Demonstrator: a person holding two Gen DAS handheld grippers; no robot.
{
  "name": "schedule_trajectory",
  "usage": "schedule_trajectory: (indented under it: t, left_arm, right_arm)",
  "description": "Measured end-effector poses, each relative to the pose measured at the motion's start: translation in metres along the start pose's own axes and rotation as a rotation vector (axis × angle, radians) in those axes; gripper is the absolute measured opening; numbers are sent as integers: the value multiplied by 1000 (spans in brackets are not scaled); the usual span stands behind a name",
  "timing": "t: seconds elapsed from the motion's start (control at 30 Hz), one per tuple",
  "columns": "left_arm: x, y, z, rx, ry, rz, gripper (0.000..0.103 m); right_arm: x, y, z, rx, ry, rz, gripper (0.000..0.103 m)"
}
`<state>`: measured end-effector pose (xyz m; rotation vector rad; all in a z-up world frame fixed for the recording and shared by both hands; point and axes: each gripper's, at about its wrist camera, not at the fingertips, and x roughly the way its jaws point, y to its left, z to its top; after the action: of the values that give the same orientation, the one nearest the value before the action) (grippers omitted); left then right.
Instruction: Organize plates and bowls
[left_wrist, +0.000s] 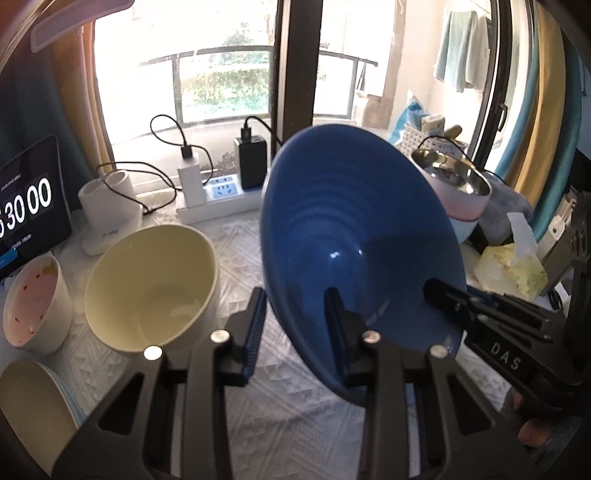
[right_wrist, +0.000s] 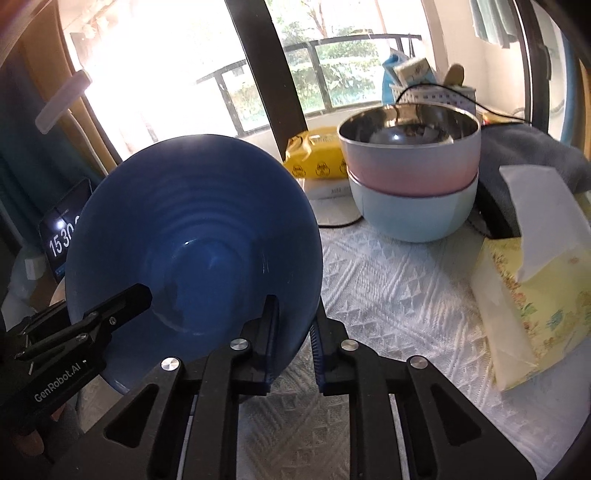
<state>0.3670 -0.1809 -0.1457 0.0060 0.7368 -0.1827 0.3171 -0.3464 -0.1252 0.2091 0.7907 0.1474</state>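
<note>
A blue ribbed bowl (left_wrist: 354, 236) is held tilted on edge above the white tablecloth, also in the right wrist view (right_wrist: 192, 240). My left gripper (left_wrist: 295, 325) has its jaws on either side of the bowl's rim. My right gripper (right_wrist: 293, 332) is shut on the rim from the other side; it shows in the left wrist view (left_wrist: 454, 299). A cream bowl (left_wrist: 151, 288) stands left of the blue bowl. A pink steel-lined bowl (right_wrist: 410, 147) sits nested in a light blue bowl (right_wrist: 413, 214) at the back right.
A small pink-lined cup (left_wrist: 35, 302) and a cream dish (left_wrist: 33, 410) stand at the left. A clock tablet (left_wrist: 26, 206), power strip (left_wrist: 221, 195) and chargers line the window side. A tissue pack (right_wrist: 535, 295) and yellow wipes pack (right_wrist: 317, 155) lie at the right.
</note>
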Motion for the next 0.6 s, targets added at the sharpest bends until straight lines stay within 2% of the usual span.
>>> schedule_trajectory:
  t: [0.6]
  left_arm:
    - [-46,12,-24,-24,-6,-28,33]
  right_arm:
    - [-46,23,-20,-14,-34,-3,17]
